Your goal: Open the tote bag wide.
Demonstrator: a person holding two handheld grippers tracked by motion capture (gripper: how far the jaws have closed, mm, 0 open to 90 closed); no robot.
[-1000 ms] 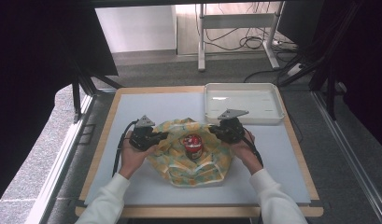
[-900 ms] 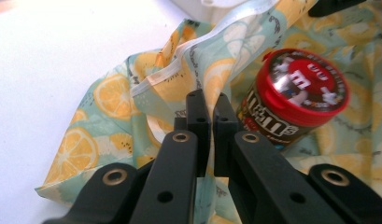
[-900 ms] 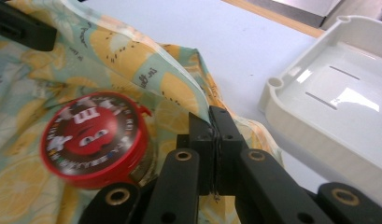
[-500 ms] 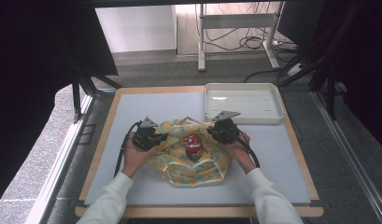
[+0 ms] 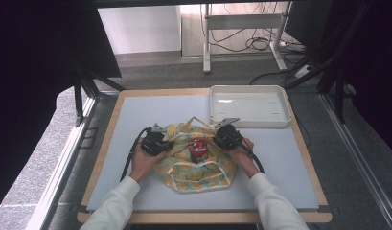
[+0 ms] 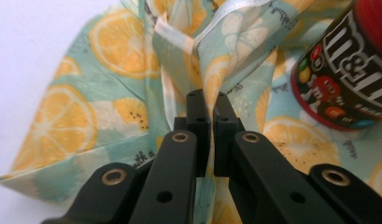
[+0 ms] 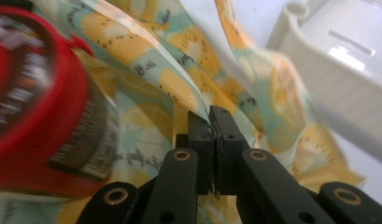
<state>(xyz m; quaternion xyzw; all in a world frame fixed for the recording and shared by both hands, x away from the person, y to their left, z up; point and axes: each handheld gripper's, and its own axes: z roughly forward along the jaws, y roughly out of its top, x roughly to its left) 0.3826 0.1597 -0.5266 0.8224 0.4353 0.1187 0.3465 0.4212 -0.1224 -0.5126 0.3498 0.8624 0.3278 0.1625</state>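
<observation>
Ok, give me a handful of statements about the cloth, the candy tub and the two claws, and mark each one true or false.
1. The left claw is clamped on a fold of the lemon-print cloth. True.
2. The red candy tub sits inside the white tray. False: it stands on the cloth, and the tray is apart from it at the table's far right.
3. The right claw is shut on the cloth. True.
4. The right claw grips the candy tub. False: the tub is beside it, not between its jaws.
5. The cloth lies flat and spread out. False: its sides are drawn up around the tub.
</observation>
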